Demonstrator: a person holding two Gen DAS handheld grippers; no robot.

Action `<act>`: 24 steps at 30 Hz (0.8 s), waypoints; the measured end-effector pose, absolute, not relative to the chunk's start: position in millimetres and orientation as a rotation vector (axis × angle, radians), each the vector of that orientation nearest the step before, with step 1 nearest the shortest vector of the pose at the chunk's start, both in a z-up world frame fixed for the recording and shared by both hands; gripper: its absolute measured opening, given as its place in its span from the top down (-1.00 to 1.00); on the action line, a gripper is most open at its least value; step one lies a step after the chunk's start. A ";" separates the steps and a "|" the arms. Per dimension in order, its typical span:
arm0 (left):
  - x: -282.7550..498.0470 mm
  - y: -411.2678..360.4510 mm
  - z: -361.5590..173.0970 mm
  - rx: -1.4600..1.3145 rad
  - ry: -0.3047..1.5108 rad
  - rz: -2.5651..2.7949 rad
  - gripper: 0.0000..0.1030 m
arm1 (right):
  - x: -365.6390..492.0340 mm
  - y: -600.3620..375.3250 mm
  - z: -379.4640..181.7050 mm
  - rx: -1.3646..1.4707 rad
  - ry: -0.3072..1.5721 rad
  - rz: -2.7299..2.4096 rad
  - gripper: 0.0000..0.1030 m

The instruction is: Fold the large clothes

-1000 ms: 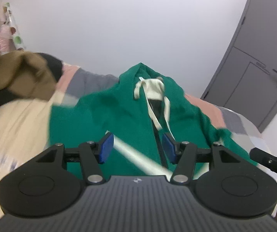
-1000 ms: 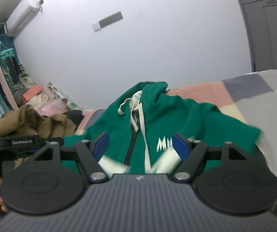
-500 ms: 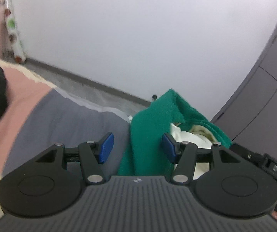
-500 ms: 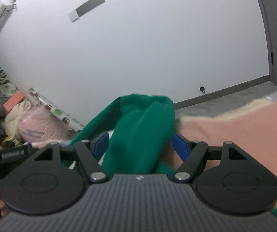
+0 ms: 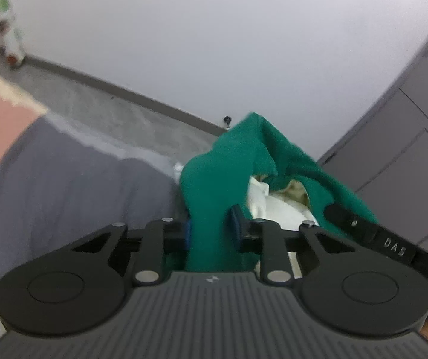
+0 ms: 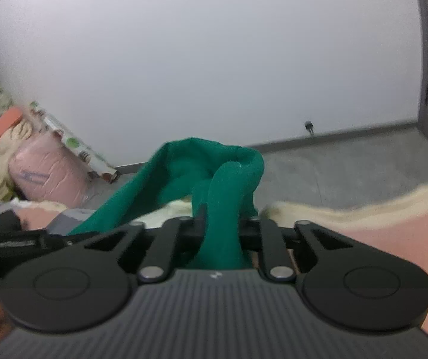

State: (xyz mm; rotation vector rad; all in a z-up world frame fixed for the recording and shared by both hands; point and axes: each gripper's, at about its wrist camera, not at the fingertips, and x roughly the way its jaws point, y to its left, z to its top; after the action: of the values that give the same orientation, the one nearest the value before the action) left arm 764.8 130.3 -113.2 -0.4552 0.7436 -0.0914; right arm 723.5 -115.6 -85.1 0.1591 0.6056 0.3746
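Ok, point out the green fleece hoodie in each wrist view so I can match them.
Left wrist: green fleece hoodie at centre, bunched, pinched in the left claw.
Right wrist: centre, pinched in the right claw.
Shared landmark: the small door stopper at the wall's base.

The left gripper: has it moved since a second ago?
Yes. The left gripper went forward to the green hoodie's hood near the floor, its jaws just closing on the fabric.

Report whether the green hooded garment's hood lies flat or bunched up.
Bunched up. The green hooded garment rises in folds, cream lining showing, pinched by the left gripper and right gripper.
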 end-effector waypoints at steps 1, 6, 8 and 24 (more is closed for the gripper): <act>761.6 127.9 -108.3 -0.439 0.735 -0.103 0.56 | 718.1 -114.7 -79.2 0.146 0.585 0.384 0.75; 739.2 116.5 -87.5 -0.359 0.719 -0.118 0.75 | 690.2 -116.4 -55.0 0.137 0.478 0.434 0.79; 722.9 115.0 -78.5 -0.346 0.692 -0.130 0.76 | 672.1 -116.7 -44.9 0.108 0.432 0.458 0.80; 453.3 96.8 -0.9 -0.288 0.560 -0.130 0.78 | 421.7 -145.7 37.0 -0.042 0.178 0.523 0.81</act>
State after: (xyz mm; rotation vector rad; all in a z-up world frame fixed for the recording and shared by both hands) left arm 453.3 96.8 -0.9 -0.2878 0.5600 -0.1298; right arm 421.7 -145.7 37.0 -0.0424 0.1777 0.5228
